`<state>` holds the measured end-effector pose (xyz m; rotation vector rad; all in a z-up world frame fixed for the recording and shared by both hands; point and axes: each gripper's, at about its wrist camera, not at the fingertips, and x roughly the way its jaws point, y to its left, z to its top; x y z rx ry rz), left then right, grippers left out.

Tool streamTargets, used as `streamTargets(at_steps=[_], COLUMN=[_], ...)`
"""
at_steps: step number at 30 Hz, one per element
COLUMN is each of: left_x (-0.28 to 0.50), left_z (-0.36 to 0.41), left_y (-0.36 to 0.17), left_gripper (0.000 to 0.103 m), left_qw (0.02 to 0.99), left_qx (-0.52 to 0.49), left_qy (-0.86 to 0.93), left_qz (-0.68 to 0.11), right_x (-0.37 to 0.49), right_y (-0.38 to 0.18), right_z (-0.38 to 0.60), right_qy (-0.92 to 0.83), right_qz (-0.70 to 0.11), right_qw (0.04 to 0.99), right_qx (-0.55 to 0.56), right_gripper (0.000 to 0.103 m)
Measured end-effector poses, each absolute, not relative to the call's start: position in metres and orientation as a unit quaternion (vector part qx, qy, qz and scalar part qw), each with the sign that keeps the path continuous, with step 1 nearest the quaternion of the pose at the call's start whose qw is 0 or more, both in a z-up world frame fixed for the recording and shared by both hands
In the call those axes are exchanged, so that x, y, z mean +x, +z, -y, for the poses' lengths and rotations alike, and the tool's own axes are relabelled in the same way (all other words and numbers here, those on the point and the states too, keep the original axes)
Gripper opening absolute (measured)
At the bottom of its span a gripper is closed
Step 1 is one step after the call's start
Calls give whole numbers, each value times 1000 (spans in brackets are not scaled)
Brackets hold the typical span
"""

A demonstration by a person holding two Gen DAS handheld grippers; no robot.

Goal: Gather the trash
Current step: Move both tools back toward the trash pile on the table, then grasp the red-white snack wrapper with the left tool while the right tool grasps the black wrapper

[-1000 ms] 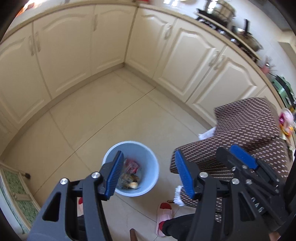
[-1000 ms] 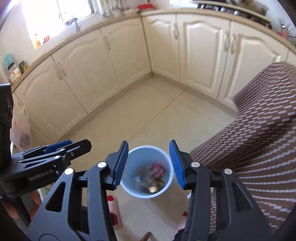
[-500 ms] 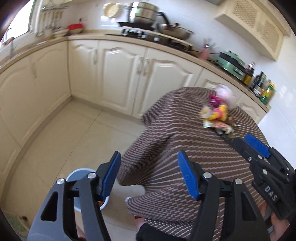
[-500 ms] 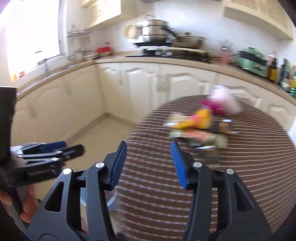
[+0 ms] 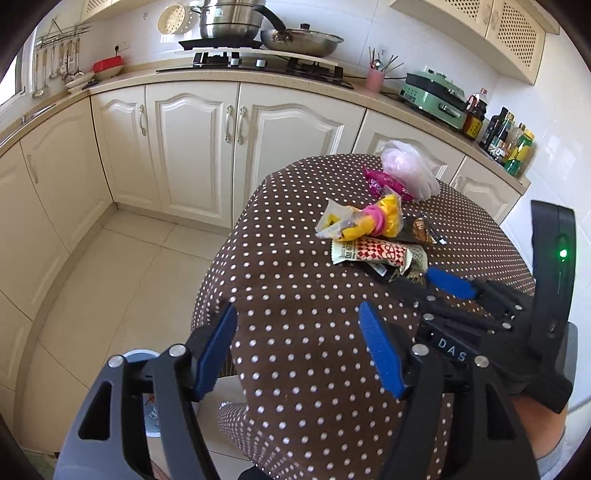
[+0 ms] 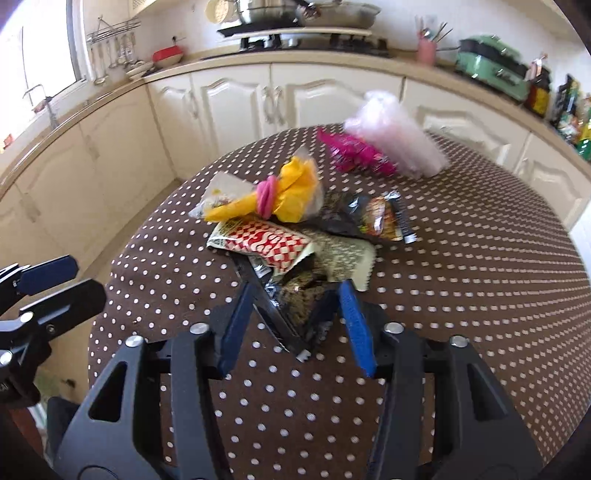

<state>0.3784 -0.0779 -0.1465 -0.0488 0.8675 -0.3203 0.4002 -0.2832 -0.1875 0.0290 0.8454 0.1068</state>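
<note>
A pile of trash lies on the round brown dotted table (image 5: pixel 295 295) (image 6: pixel 461 295): a yellow wrapper with a pink ring (image 5: pixel 369 221) (image 6: pixel 280 197), a red-and-white checked wrapper (image 5: pixel 373 254) (image 6: pixel 266 242), dark foil wrappers (image 6: pixel 295 306), a magenta packet (image 5: pixel 384 182) (image 6: pixel 354 153) and a pale pink plastic bag (image 5: pixel 410 166) (image 6: pixel 395 136). My right gripper (image 6: pixel 293 325) is open, its fingers on either side of the dark foil wrappers. My left gripper (image 5: pixel 299 350) is open and empty above the table's near edge. The right gripper also shows in the left wrist view (image 5: pixel 443 291).
A light blue bin (image 5: pixel 147 373) stands on the tiled floor below the table's left edge, mostly hidden by my left gripper. Cream cabinets (image 5: pixel 199 147) line the far walls. The counter holds a stove with pots (image 5: pixel 258 33), a green appliance (image 5: pixel 436 96) and bottles (image 5: pixel 506 140).
Both grippers swung up from over the bin on the floor to the table. The right gripper has come down onto the trash pile. Both stay open.
</note>
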Motion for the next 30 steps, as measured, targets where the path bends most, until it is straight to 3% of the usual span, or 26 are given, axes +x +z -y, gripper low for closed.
streamTargets(at_steps=[6,16,22,27,28,29,30], left_x=[390,408,427,436,436,435,433], left_z=[87,121,147,171,176,179,182], left_y=[-154,-168,-174,-177,-178,-179,-180], left_gripper=[69,72,73,73,70,54,49], left_qw=[889,879,871,880,881,885,888], left_qx=[-26,-20,-42,1,18,37,58], left_qy=[-158,-177,-175,-137,-129,-118,-109], left_qz=[-430,-442,-456,-455,-454,-449,-442], right_x=[382,329,336,342,343,344,345], right_y=[-185,-171,-168,-168,-168,-168,-168], right_z=[299,367,370,368,367,367,366], right_qy=[36,-34,-24,-20,-20,-19,-17], right_qz=[-396,-341,-338,-341,-342,-343,-344], right_qw=[917,938,939,938,937,937,937], right_qx=[-5,49,62,66,65,64,65], right_gripper=[20,19,19,18,18,18,15])
